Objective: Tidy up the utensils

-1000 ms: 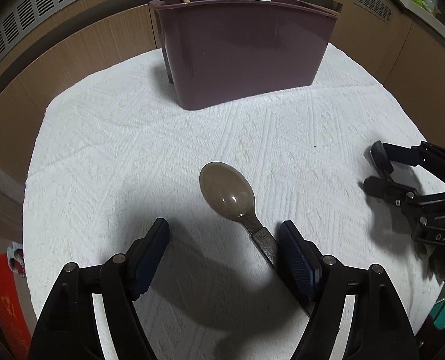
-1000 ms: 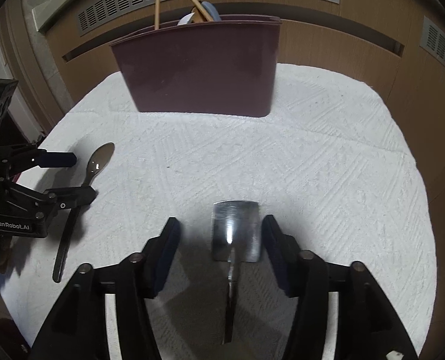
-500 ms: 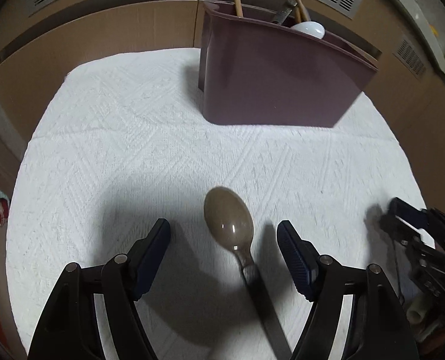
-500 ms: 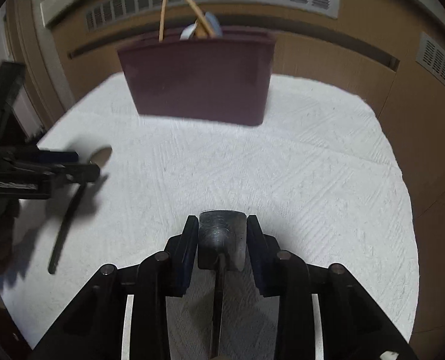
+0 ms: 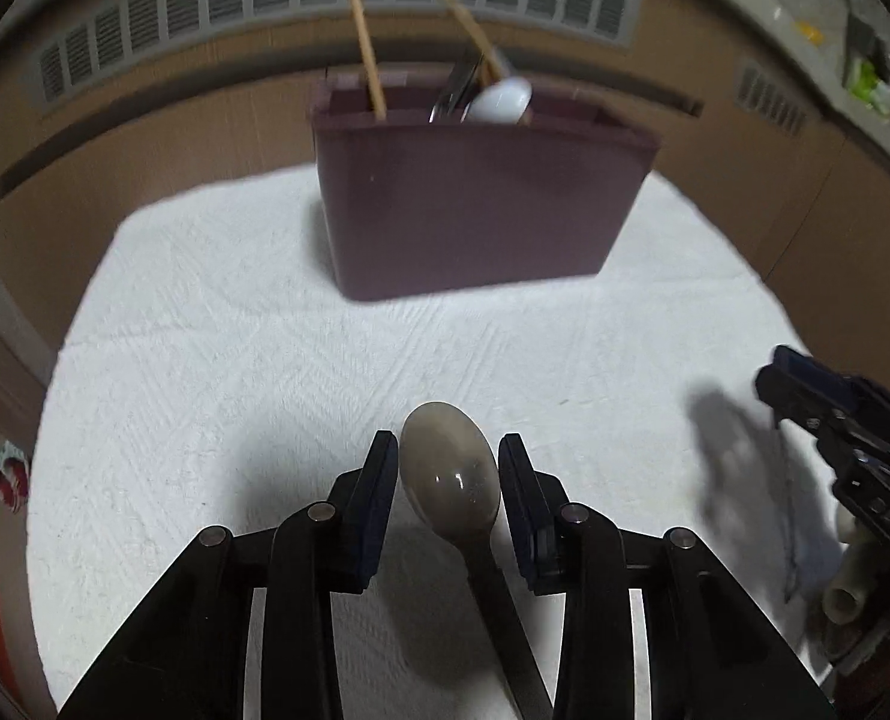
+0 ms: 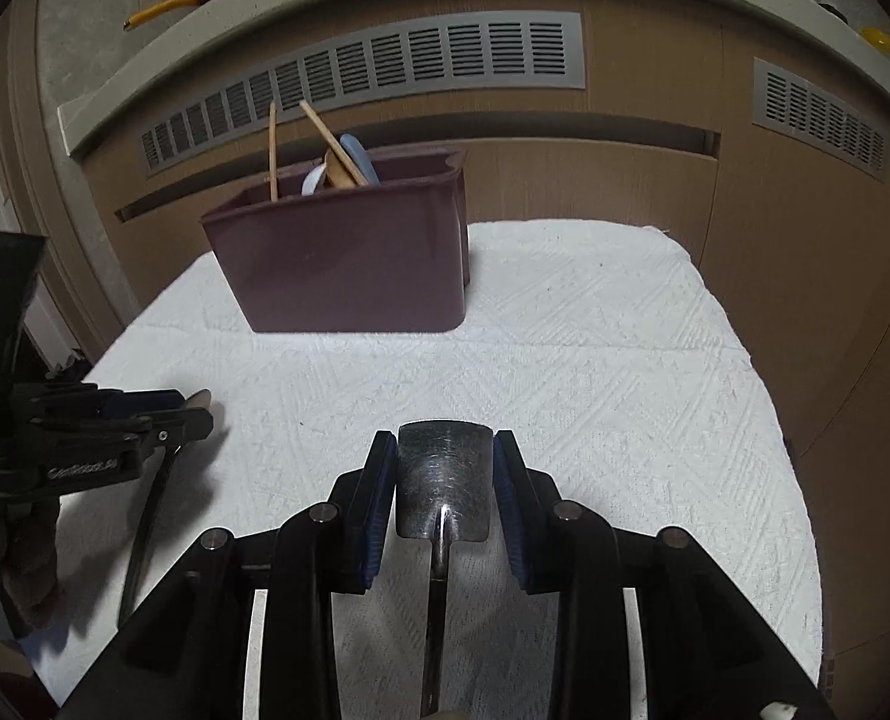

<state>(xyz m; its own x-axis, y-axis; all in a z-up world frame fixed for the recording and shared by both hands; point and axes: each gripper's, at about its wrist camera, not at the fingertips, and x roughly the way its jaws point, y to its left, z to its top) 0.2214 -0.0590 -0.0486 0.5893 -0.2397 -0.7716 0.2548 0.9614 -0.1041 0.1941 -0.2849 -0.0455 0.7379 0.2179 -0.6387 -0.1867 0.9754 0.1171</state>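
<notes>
Chopsticks [image 5: 366, 69] and a white spoon [image 5: 500, 101] already stand in the bin [image 5: 475, 204], while the left gripper [image 5: 448, 477] fingers pinch the brown spoon [image 5: 450, 474] and the right gripper [image 6: 445, 480] fingers clamp the spatula [image 6: 444, 480], both seemingly lifted off the towel-covered counter [image 6: 595, 372], unbinned.
</notes>
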